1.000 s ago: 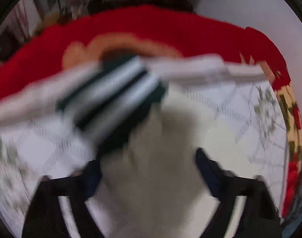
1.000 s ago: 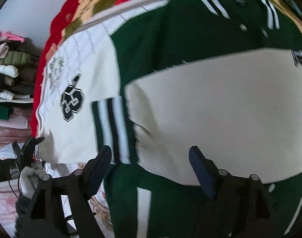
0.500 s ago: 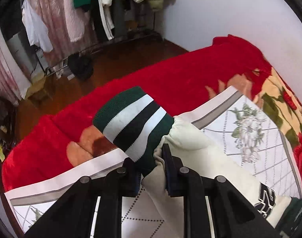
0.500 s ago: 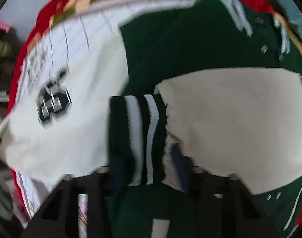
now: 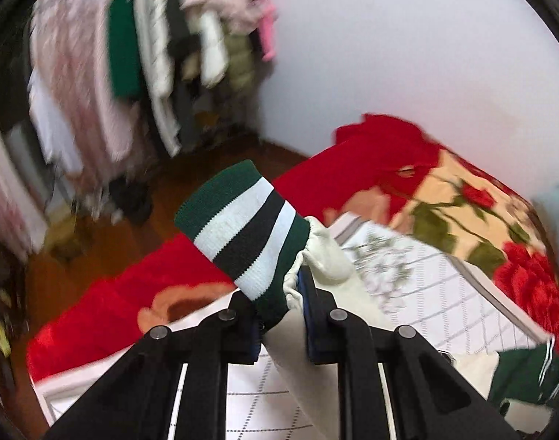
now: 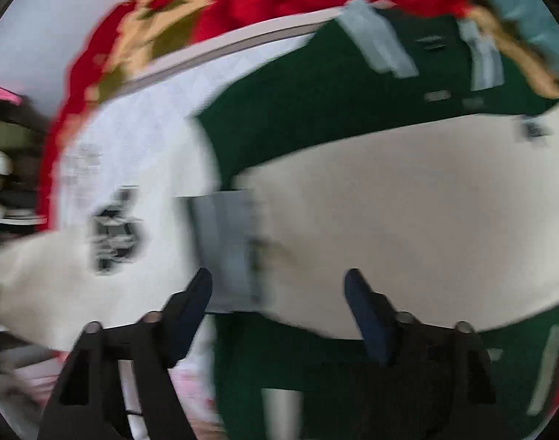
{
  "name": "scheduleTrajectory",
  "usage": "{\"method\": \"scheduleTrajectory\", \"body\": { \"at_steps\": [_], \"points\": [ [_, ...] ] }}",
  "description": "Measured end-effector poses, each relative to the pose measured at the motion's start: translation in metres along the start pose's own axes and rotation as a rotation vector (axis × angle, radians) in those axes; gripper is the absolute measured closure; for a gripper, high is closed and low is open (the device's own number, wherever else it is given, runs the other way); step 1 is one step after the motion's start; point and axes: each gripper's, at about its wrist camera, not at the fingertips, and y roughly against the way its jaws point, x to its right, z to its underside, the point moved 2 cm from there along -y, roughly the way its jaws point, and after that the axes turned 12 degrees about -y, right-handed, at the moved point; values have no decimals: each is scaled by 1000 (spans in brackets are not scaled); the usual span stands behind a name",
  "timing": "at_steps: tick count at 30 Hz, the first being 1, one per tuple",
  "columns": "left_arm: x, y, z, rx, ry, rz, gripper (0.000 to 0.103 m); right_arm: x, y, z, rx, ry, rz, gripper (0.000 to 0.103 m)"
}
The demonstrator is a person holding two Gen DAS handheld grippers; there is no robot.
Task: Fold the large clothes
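One jacket (image 6: 407,220) lies on the bed (image 5: 444,293), with two cream sleeves. The left gripper (image 5: 279,306) pinches one striped cuff (image 5: 242,227), lifted. The right gripper (image 6: 279,293) is opening above the other, probably untouched; blur hides detail.

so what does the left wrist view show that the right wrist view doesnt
Only the left wrist view shows the left tool shut on the striped cuff of a cream sleeve, raised off the bed, with a clothes rack and wooden floor behind.

Only the right wrist view shows the right tool, its jaws opening and nothing pinched, over the jacket's green body and the folded-over cream sleeve.

Both show the jacket, the white quilted sheet and the red floral blanket.
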Motion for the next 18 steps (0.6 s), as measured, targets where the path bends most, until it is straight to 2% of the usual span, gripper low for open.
{"method": "scheduleTrajectory", "body": {
  "at_steps": [3,8,14,18],
  "points": [
    [51,34,-11,52,-132,26,90,28,-2,-2,27,7,117,6],
    [138,88,-7,112,-295,137,91,72,10,-8,94,5,227,6],
    [236,147,13,132,-422,307,91,124,24,-19,123,-62,212,6],
    [300,184,33,126,-479,437,91,179,38,-24,130,-151,179,6]
  ]
}}
